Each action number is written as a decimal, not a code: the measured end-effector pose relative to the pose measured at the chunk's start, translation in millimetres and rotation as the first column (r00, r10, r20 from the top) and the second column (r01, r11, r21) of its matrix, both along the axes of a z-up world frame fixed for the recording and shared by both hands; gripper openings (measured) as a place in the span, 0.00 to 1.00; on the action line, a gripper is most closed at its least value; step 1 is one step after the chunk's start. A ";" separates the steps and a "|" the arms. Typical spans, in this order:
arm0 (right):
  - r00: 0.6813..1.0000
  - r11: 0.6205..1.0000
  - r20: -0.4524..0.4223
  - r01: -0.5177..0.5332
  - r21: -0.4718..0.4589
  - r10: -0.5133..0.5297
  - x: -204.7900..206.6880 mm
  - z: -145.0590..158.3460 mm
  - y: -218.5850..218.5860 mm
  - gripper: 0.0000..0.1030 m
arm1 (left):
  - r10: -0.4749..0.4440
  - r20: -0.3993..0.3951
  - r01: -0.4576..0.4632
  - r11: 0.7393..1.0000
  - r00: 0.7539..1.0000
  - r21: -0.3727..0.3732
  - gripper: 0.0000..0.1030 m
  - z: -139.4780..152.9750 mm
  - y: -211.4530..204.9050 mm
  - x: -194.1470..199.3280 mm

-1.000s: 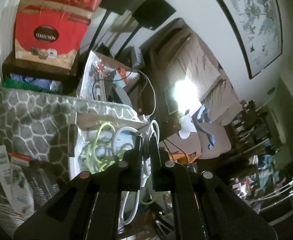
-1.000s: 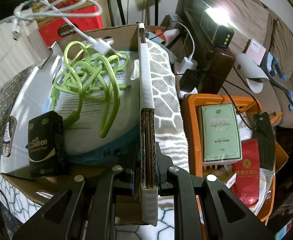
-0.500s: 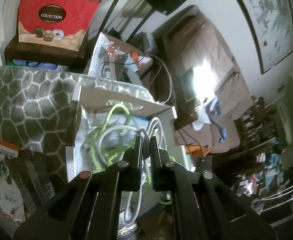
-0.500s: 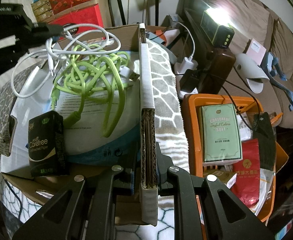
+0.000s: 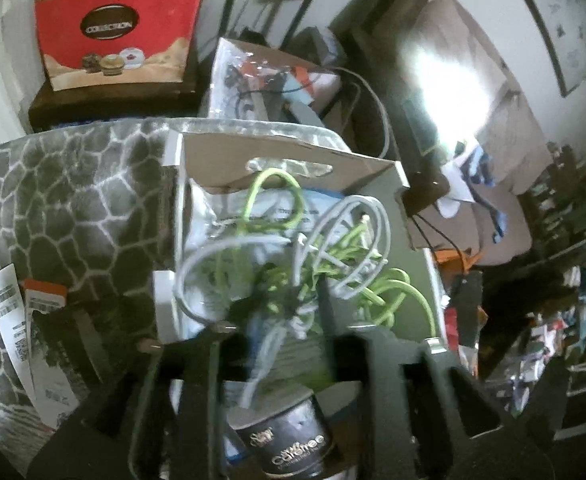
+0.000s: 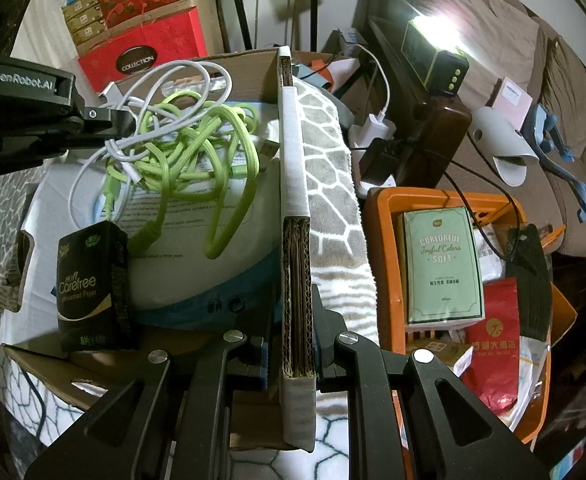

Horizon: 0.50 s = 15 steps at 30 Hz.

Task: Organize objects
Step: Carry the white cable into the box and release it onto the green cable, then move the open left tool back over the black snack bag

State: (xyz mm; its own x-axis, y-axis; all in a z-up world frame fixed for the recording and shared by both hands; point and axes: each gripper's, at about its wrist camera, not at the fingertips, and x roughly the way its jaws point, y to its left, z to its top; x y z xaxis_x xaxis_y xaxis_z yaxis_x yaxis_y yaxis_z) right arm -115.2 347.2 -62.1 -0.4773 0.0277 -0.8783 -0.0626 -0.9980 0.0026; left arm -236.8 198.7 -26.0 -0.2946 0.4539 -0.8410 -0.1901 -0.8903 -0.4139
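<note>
Cardboard box [image 6: 229,408] sits open on a grey patterned blanket [image 6: 329,184]; an orange basket [image 6: 381,240] of packets stands just beside it on the right.

Right gripper [image 6: 297,332]: jaws closed on the box's right wall, which stands upright between the pads.

Inside the box, on a white printed sheet [image 6: 197,248]: a black tissue pack [image 6: 93,284] stands at the near left corner. A green cable [image 6: 197,148] lies tangled in the middle, and a white cable [image 6: 165,84] is looped over and into it.

Left gripper [image 5: 281,304]: over the box, pointing down at the cable tangle, jaws opening. Strands of the white cable run between the fingers; the left wrist view is blurred, so I cannot tell whether the pads touch them.
</note>
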 end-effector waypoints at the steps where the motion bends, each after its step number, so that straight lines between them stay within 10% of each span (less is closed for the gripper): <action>1: 1.000 1.000 -0.001 0.000 -0.001 0.000 0.0 0.1 0.6 0.15 | -0.001 -0.015 0.001 1.000 1.000 0.008 0.40 3.8 -1.3 2.9; 15: 1.000 1.000 -0.002 0.000 -0.002 0.000 -0.2 0.5 1.1 0.15 | -0.001 -0.132 -0.001 1.000 0.991 -0.015 0.74 53.2 -41.0 18.2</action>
